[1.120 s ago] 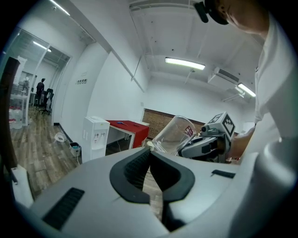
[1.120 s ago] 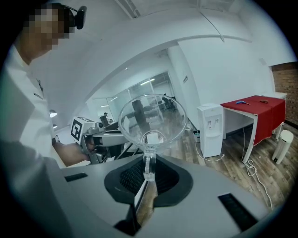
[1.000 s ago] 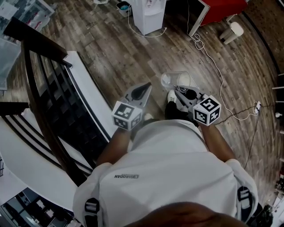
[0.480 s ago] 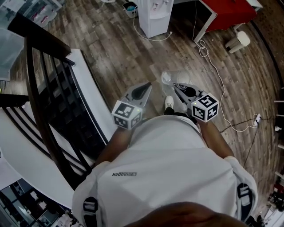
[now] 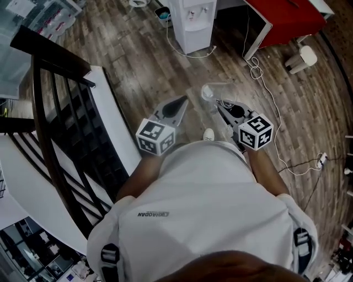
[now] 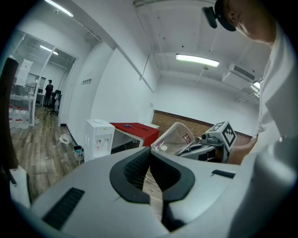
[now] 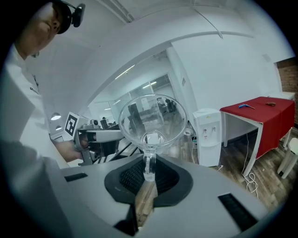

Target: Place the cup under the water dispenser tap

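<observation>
Two tongs reach forward from a person in a white shirt [image 5: 209, 204], seen from above on a wooden floor [image 5: 138, 60]. The right tongs [image 5: 222, 104] are clenched on the thin handle of a clear cup [image 5: 214, 92], and the right gripper view shows that handle pinched between the two dark pads. The cup is held tilted in the air over the floor, just ahead of the tongs' tips. The left tongs [image 5: 180, 102] are level with the right ones and near them; their pads are pressed together with nothing between them. The white dispenser [image 5: 193, 22] stands on the floor at the top of the head view, ahead of the person and well apart from the cup. A red tabletop [image 5: 287, 16] stands just to the right of the dispenser. A pale cable [image 5: 265, 71] trails across the floor from the foot of the red tabletop toward the right. To the left of the person, a dark stair railing [image 5: 52, 110] runs along a white ledge.
</observation>
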Available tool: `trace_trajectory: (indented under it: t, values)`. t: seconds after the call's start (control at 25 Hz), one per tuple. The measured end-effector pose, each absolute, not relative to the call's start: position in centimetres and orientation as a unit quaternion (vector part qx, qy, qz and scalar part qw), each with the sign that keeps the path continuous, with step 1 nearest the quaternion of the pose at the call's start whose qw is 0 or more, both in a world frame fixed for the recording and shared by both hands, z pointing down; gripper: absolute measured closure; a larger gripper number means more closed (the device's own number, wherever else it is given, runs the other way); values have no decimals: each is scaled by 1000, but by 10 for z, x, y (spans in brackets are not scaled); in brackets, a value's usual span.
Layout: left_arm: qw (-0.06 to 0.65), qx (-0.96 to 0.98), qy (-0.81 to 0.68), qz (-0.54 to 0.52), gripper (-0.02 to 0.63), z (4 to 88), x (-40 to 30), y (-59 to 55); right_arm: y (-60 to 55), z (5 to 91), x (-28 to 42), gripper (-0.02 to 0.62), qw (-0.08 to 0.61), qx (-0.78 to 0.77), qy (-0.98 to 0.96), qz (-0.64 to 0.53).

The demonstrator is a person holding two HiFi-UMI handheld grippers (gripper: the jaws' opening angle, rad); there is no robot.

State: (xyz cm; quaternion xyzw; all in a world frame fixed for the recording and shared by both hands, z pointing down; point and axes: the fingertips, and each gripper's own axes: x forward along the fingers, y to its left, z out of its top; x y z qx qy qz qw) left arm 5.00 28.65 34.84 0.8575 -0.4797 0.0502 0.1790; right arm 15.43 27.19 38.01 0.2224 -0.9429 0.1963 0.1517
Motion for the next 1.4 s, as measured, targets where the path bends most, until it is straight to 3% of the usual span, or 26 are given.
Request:
trace_trajectory:
  t: [0.48,1.2,1.4]
  values:
    - [174,861,-471,81,611,354,114,222,218,399,207,555,163,211,-942,204]
    - [188,853,-474,114,611,369,133,201,191,414,232,555,149,217,-937,231]
    - [190,854,-472,111,611,379,93,133,133,427,199,555,165,223,-930,240]
